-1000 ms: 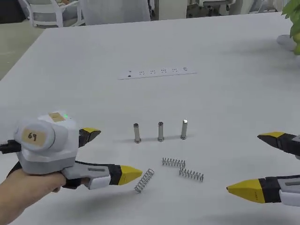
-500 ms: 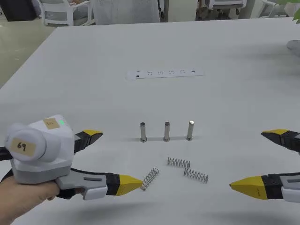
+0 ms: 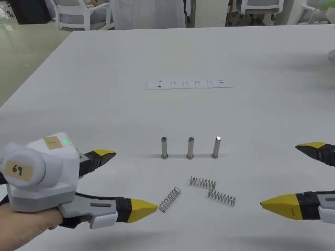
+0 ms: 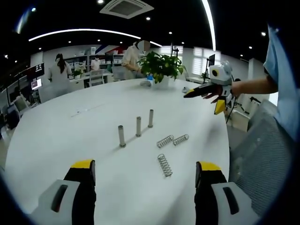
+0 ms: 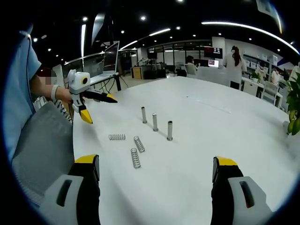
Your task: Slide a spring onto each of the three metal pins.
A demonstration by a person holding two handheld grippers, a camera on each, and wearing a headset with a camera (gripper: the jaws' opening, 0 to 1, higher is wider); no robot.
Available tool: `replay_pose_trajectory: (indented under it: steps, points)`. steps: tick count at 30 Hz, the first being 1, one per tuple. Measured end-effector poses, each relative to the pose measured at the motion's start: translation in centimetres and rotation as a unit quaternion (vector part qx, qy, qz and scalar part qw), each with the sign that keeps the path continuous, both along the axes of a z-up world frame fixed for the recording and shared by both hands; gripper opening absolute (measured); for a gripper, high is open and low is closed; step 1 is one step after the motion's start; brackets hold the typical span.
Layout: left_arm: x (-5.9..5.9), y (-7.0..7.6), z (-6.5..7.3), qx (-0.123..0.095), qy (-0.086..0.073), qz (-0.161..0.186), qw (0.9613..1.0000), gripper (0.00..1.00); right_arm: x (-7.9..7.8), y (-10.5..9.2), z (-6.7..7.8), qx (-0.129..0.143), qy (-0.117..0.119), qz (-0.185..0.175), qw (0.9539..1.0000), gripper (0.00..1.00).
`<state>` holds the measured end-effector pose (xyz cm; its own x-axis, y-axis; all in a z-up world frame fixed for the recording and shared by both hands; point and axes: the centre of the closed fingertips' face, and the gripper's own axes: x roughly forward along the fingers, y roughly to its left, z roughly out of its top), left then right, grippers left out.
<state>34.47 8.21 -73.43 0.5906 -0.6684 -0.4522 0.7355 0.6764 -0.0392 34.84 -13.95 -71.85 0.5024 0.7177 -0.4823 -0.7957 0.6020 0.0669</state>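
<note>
Found three short silver metal pins point(image 3: 190, 148) standing upright in a row on the white desk point(image 3: 104, 94), all still bare. Counted three small coiled wire springs point(image 3: 202, 183) lying flat just in front of them, clear of both tools. Had the white-and-black, yellow-tipped left hand-held gripper point(image 3: 128, 180) spread wide, lower tip near the leftmost spring point(image 3: 169, 200). Had the matching right hand-held gripper point(image 3: 283, 175) spread wide too, off to the right, apart from the springs. Noticed a flat white power strip point(image 3: 189, 83) further back
</note>
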Motion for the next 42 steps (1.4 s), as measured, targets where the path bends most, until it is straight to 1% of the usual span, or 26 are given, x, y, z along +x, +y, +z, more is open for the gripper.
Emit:
replay_pose_trajectory:
  steps: [4, 9, 11, 13, 14, 18, 20, 21, 23, 25, 27, 32, 35, 36, 37, 38, 41, 42]
  points:
    - [-0.4, -0.4, -0.1, -0.005, -0.001, 0.003, 1.0, 0.82, -0.1, 0.0, 0.1, 0.001, -0.001, -0.001, 1.0, 1.0]
    - [-0.7, -0.8, -0.7, -0.013, 0.006, 0.006, 0.9999, 0.78, -0.2, 0.0, 0.0, 0.001, 0.002, -0.001, 1.0, 1.0]
    - [-0.8, -0.8, -1.1, -0.009, 0.008, 0.007, 0.9999, 0.76, -0.3, 0.0, 0.0, 0.002, 0.003, -0.001, 1.0, 1.0]
    - [-0.8, -0.9, -1.2, -0.012, 0.007, 0.009, 0.9999, 0.74, -0.4, 0.0, -0.1, 0.002, 0.004, -0.002, 1.0, 1.0]
    - [-0.9, -1.0, -1.3, -0.011, 0.01, 0.008, 0.9999, 0.72, -0.4, 0.0, -0.1, 0.001, 0.005, -0.002, 1.0, 1.0]
    - [-1.1, -1.3, -1.6, -0.007, 0.007, 0.007, 0.9999, 0.67, -0.4, -0.1, -0.1, 0.003, 0.005, -0.003, 1.0, 1.0]
    - [-1.1, -1.3, -1.9, -0.005, 0.009, 0.006, 0.9999, 0.6, -0.4, -0.1, -0.1, 0.002, 0.006, -0.003, 1.0, 1.0]
    - [-1.1, -1.4, -2.1, -0.002, 0.005, 0.003, 1.0, 0.58, -0.4, -0.1, -0.1, 0.002, 0.006, -0.003, 1.0, 1.0]
    - [-1.1, -1.6, -2.4, 0.002, 0.003, 0.003, 1.0, 0.56, -0.4, 0.0, -0.2, 0.003, 0.007, -0.002, 1.0, 1.0]
    - [-1.1, -1.8, -2.6, 0.0, 0.007, 0.006, 1.0, 0.55, -0.4, 0.0, -0.2, 0.003, 0.007, -0.003, 1.0, 1.0]
    - [-1.2, -2.1, -2.8, 0.004, 0.003, 0.002, 1.0, 0.53, -0.4, 0.0, -0.2, 0.006, 0.007, -0.003, 1.0, 1.0]
    - [-1.1, -2.6, -3.5, -0.001, 0.004, 0.008, 1.0, 0.45, -0.5, -0.1, -0.3, 0.006, 0.008, -0.005, 0.9999, 1.0]
    - [-1.3, -2.9, -4.3, 0.004, 0.012, 0.008, 0.9999, 0.42, -0.6, -0.1, -0.3, 0.009, 0.009, -0.006, 0.9999, 1.0]
    - [-1.3, -2.9, -4.4, 0.004, 0.01, 0.007, 0.9999, 0.4, -0.6, -0.1, -0.3, 0.009, 0.008, -0.006, 0.9999, 1.0]
    - [-1.5, -3.0, -4.5, 0.003, 0.011, 0.007, 0.9999, 0.39, -0.6, -0.1, -0.3, 0.01, 0.008, -0.007, 0.9999, 1.0]
    - [-1.6, -3.2, -4.7, 0.003, 0.015, 0.008, 0.9999, 0.38, -0.7, -0.2, -0.3, 0.011, 0.008, -0.008, 0.9999, 1.0]
    - [-1.8, -3.4, -4.9, 0.004, 0.014, 0.006, 0.9999, 0.36, -0.8, -0.3, -0.3, 0.009, 0.009, -0.01, 0.9999, 1.0]
    - [-1.8, -3.5, -4.9, 0.002, 0.014, 0.007, 0.9999, 0.33, -0.8, -0.4, -0.3, 0.01, 0.01, -0.01, 0.9999, 1.0]
